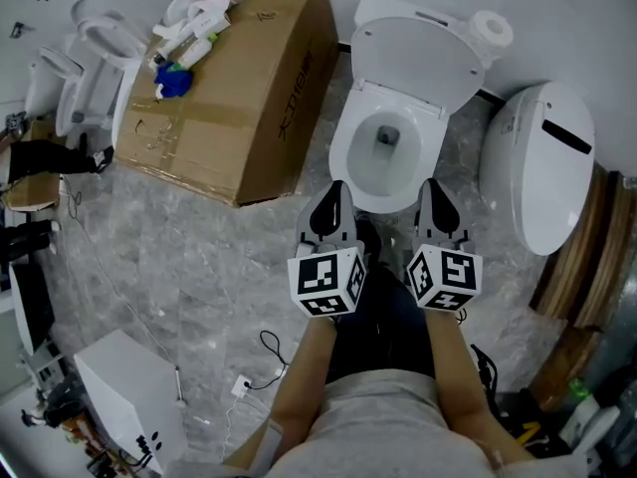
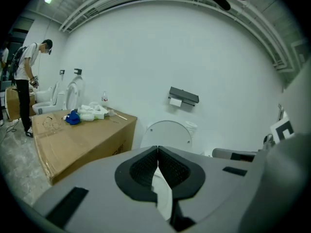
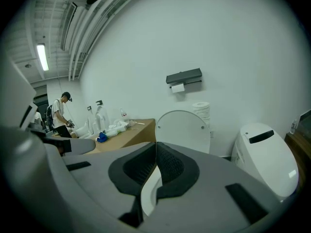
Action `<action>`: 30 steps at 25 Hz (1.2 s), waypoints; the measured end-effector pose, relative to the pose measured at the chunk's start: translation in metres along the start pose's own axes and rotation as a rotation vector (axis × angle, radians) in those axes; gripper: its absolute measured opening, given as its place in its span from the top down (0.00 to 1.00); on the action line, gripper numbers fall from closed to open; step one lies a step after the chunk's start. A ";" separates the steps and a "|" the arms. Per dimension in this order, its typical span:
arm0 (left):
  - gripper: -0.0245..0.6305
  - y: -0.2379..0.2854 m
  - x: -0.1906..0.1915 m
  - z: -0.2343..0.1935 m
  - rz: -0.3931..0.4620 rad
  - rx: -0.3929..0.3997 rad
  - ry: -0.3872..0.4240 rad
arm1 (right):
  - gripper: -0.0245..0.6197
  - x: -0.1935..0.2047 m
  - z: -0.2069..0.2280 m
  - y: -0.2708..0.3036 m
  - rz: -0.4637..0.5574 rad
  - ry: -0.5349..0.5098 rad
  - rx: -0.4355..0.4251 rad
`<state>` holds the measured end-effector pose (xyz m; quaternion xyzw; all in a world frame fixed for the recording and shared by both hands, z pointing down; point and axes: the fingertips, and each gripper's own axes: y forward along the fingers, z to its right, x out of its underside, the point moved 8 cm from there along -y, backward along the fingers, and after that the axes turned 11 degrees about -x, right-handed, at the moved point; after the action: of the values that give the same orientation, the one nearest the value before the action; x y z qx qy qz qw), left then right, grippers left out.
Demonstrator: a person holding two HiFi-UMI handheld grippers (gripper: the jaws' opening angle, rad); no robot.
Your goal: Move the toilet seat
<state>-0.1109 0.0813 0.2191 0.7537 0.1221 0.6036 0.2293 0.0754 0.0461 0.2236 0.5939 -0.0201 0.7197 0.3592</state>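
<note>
Head view: a white toilet (image 1: 383,152) stands on the grey marble floor (image 1: 199,257) at its far edge, against the wall. The toilet seat (image 1: 416,50) is raised, an oval white panel standing upright against the tank; whether lid and ring are both up cannot be told. A paper roll (image 1: 492,28) sits on the tank. The left tongs (image 1: 337,187) and right tongs (image 1: 430,185) hover side by side just before the bowl's near rim, one toward each side, apart from the seat. In the left gripper view the left tongs (image 2: 158,150) are pressed together with nothing between them; in the right gripper view the right tongs (image 3: 156,144) are likewise together and empty. A cardboard box (image 1: 249,88) lies beside the toilet's left, and a second white toilet unit (image 1: 537,162) stands at its right.
</note>
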 end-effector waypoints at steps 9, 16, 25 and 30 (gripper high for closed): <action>0.94 0.057 -0.006 -0.018 -0.075 0.052 0.014 | 0.93 -0.001 -0.001 0.056 -0.035 0.044 0.041; 0.94 0.086 0.001 -0.030 -0.120 0.073 0.016 | 0.93 0.007 0.001 0.082 -0.063 0.064 0.075; 0.94 0.102 0.017 -0.034 -0.169 0.060 -0.002 | 0.94 0.020 0.011 0.097 -0.110 0.076 0.081; 0.94 0.109 0.029 -0.035 -0.196 0.046 -0.008 | 0.93 0.039 0.021 0.104 -0.148 0.130 0.047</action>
<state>-0.1480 0.0077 0.3039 0.7458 0.2081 0.5722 0.2703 0.0351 -0.0218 0.3051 0.5540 0.0643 0.7285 0.3978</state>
